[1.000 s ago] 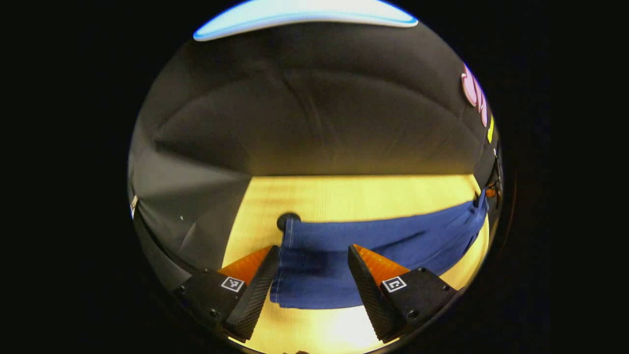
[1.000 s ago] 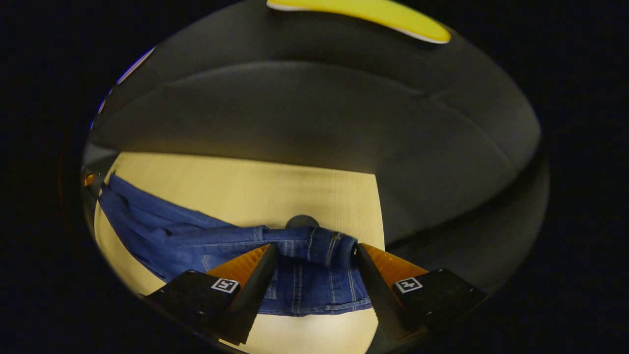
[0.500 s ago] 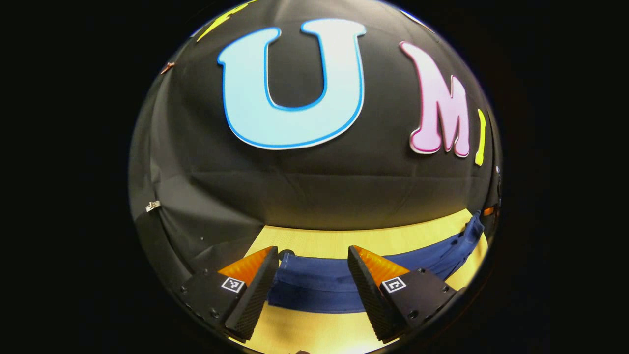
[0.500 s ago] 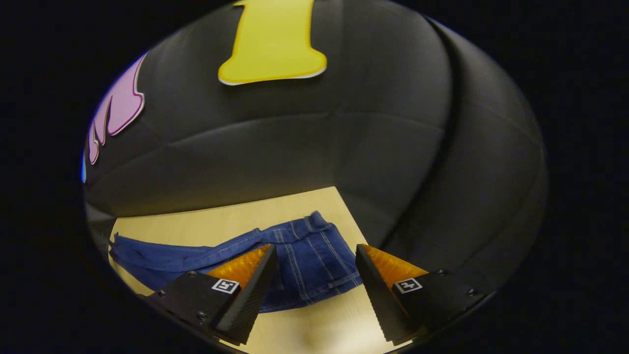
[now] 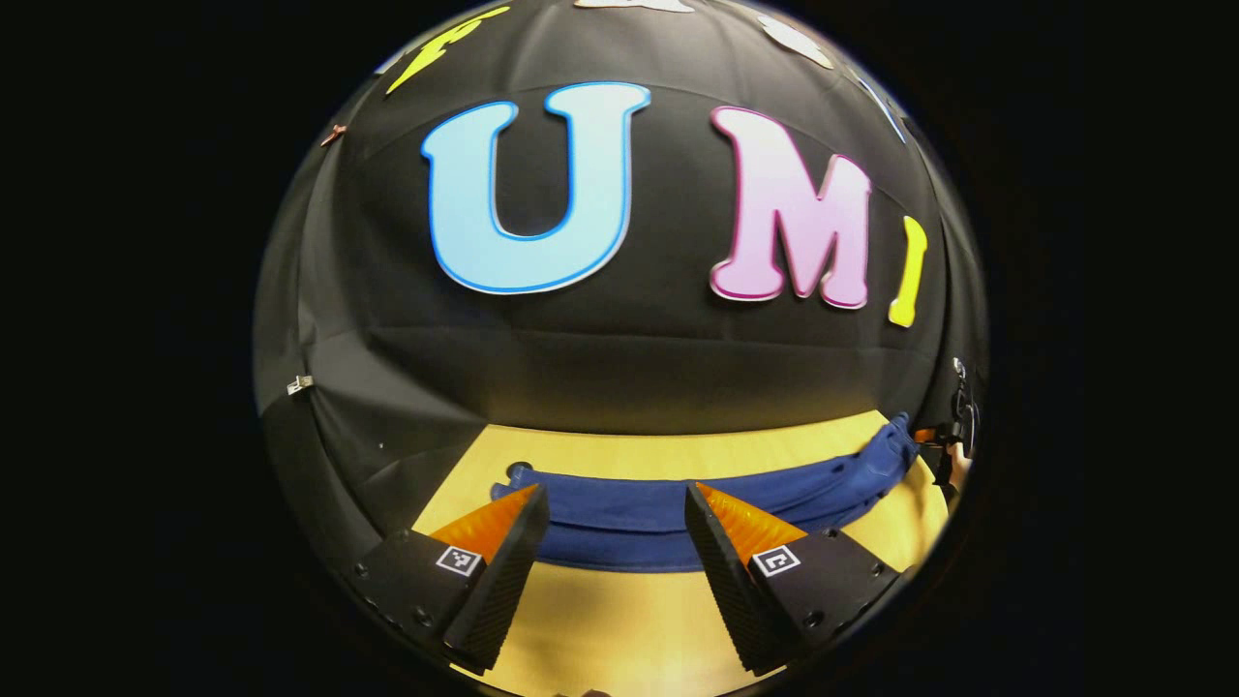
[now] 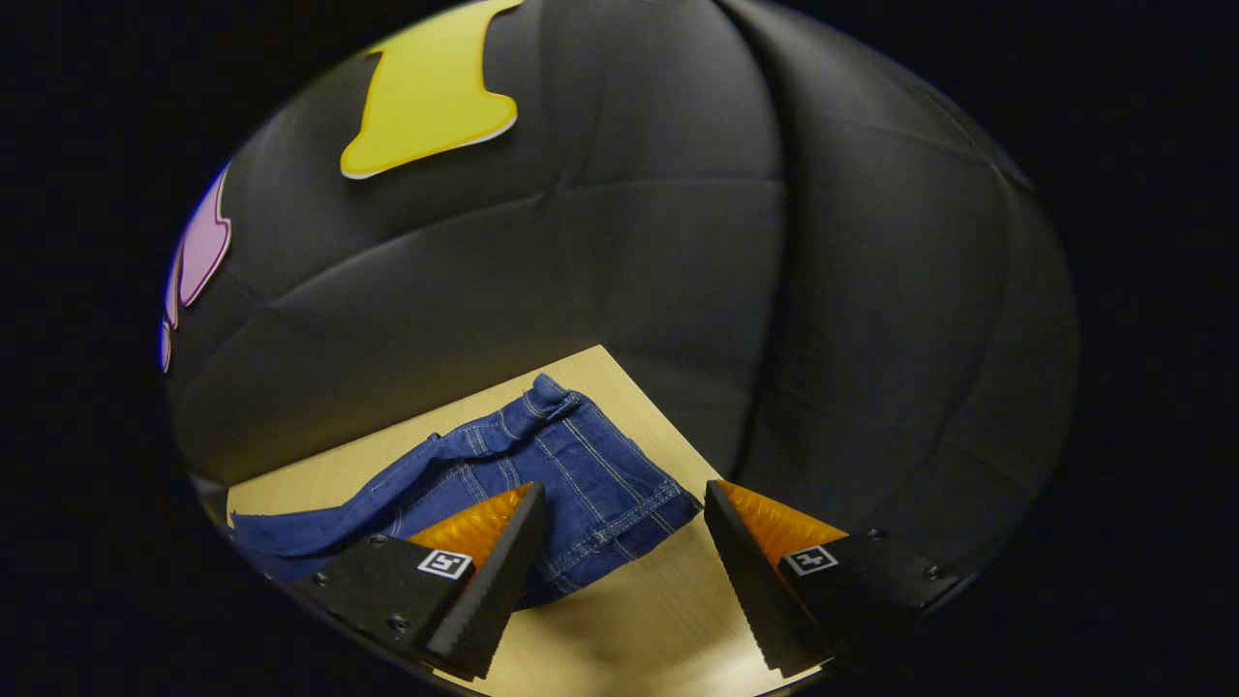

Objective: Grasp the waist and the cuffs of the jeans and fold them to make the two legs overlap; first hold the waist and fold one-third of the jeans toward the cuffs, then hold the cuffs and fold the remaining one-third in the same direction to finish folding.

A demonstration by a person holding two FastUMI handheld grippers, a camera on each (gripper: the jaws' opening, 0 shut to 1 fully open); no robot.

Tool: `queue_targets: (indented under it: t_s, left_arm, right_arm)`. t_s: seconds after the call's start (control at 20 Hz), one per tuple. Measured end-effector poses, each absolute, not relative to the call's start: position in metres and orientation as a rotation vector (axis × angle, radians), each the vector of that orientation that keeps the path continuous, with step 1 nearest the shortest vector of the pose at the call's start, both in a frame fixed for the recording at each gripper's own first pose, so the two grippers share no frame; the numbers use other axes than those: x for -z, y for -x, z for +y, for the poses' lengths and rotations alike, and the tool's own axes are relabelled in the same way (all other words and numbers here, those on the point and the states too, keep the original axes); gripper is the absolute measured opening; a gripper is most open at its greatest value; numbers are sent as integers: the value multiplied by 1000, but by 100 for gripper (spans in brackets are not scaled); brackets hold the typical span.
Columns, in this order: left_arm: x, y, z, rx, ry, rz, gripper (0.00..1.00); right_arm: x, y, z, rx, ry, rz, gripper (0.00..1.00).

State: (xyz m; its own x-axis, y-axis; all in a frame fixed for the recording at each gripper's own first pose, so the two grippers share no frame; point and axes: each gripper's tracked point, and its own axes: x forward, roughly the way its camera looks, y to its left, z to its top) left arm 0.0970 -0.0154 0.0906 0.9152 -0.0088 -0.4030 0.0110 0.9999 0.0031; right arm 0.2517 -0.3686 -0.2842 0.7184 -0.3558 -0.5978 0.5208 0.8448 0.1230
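Where unheld, blue jeans [image 5: 639,513] flat on table [image 5: 629,620].

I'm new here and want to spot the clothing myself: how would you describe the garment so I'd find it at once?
Start with the pale yellow wooden table standing against the black cloth wall. Lying flat across it is a pair of dark blue denim jeans, stretched out in a long strip. Pale stitching at the waist end sets it apart from the plain tabletop.
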Motion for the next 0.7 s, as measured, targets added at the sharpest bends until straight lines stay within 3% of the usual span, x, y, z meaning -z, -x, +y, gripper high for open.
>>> queue_targets:
  t_s: [0.65,0.7]
  left_arm:
    - [-63,-80,-51,43,83,450,83]
    - [-62,-81,-51,42,84,450,83]
  right_arm:
    - [310,-259,-377,491,-332,598,95]
    - [312,-257,-373,482,-360,605,80]
